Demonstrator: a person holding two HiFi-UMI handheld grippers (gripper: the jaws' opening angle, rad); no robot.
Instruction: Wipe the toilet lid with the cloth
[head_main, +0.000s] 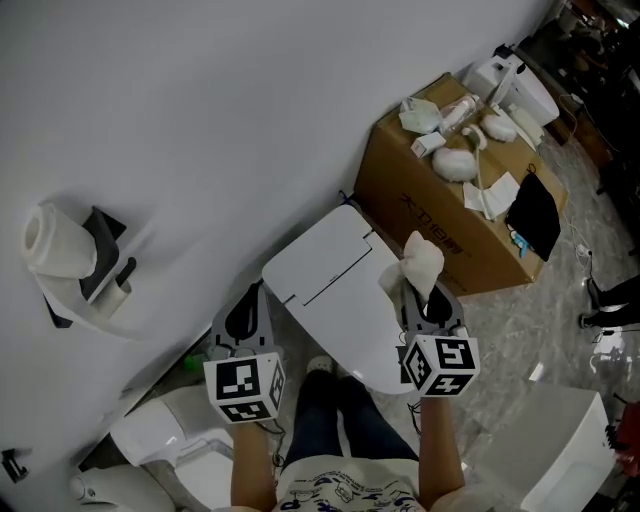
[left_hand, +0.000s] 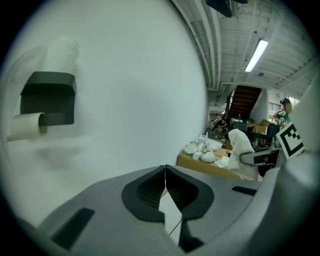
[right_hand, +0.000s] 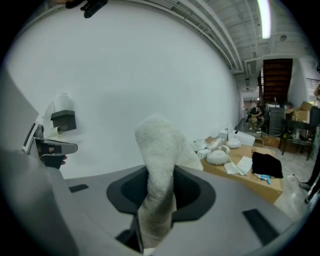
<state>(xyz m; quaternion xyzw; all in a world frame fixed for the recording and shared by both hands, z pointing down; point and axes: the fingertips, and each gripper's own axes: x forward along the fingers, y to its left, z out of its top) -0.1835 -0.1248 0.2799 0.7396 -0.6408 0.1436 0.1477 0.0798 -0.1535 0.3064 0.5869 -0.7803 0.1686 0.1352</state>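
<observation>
The white toilet lid (head_main: 335, 290) lies closed against the white wall, between my two grippers. My right gripper (head_main: 421, 293) hovers over the lid's right edge, shut on a white fluffy cloth (head_main: 418, 263) that sticks up past its jaws. From the right gripper view the cloth (right_hand: 159, 170) fills the middle, pinched between the jaws. My left gripper (head_main: 245, 315) is at the lid's left side, shut with nothing in it; its jaws (left_hand: 165, 187) meet in the left gripper view.
A cardboard box (head_main: 440, 215) stands right of the toilet, with white cloths and a black cloth (head_main: 533, 215) on it. A toilet-roll holder (head_main: 75, 262) hangs on the wall at left. White fixtures (head_main: 170, 440) sit at lower left and lower right.
</observation>
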